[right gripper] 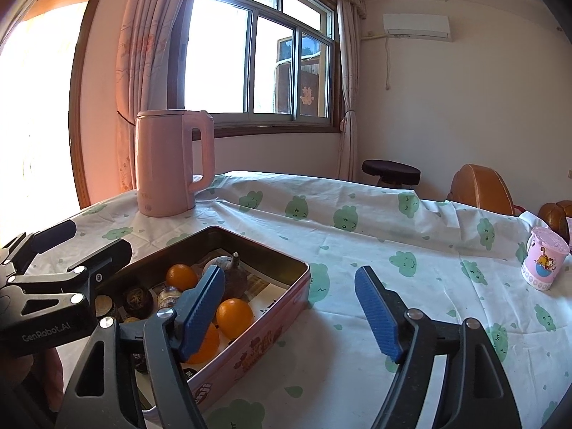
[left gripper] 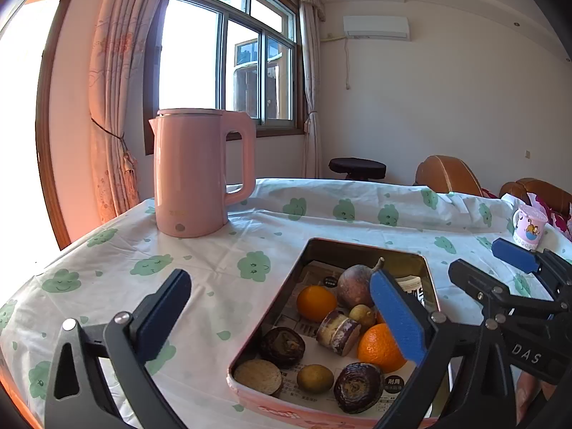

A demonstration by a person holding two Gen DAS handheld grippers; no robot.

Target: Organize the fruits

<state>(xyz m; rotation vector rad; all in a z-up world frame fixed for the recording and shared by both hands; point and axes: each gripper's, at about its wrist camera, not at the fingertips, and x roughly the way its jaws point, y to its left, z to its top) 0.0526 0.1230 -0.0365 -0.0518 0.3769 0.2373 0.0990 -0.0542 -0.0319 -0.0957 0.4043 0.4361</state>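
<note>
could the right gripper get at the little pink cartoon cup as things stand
Probably yes. The right gripper is open and empty, and only bare tablecloth lies between it and the cup, which stands alone near the table's far right edge.

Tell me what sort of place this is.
Probably a lived-in home room: a pink electric kettle on a cloud-print tablecloth, a curtained sliding window, and a white wall-mounted air conditioner.

- Daylight floods in through the window [left gripper: 228, 57], blown out to white.
- The far left edge glares orange-white.
- Both fisheye views bend straight lines and darken at the corners.
- The tablecloth [right gripper: 393, 250] is evenly lit, its shadows soft.
</note>
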